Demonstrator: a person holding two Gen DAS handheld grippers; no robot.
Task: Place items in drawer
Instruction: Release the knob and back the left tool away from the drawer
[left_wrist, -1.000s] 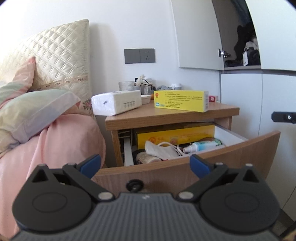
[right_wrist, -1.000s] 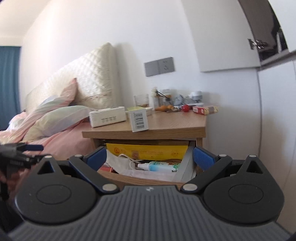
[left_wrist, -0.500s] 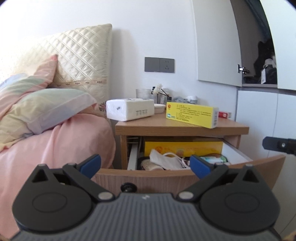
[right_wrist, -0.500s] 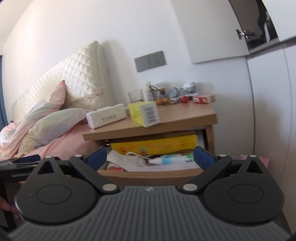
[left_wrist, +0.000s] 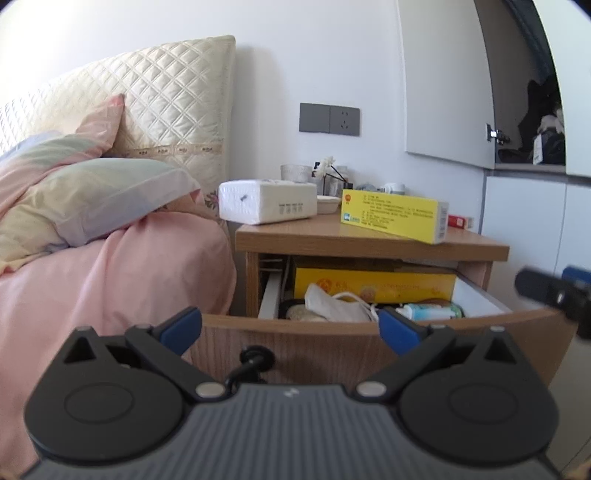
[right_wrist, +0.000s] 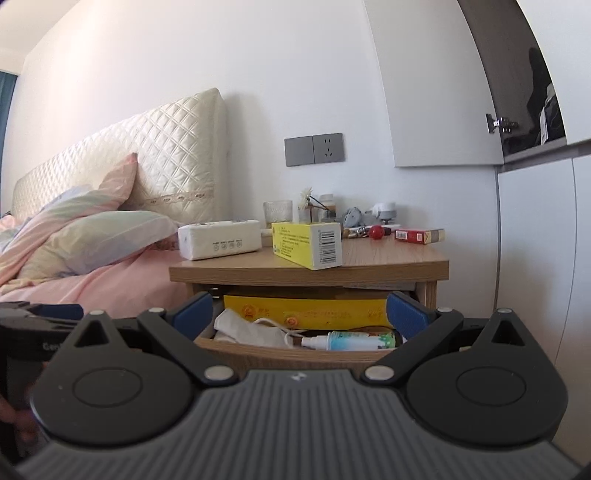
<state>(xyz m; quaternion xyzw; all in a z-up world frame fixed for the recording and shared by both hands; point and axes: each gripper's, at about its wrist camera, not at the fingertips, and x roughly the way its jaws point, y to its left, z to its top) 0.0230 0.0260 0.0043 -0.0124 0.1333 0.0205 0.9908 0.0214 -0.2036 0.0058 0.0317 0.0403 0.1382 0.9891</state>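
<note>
The drawer (left_wrist: 369, 347) front hides the bottom of what lies inside, so only the tops of the white cloth (left_wrist: 332, 304) and the spray bottle (right_wrist: 354, 340) show. The words on the yellow box (left_wrist: 395, 216) above the drawer are too small to read. The little things (right_wrist: 354, 218) behind that box crowd together and are hard to tell apart. Right of the drawer, the other gripper (left_wrist: 554, 293) is blurry and cut off by the edge.
</note>
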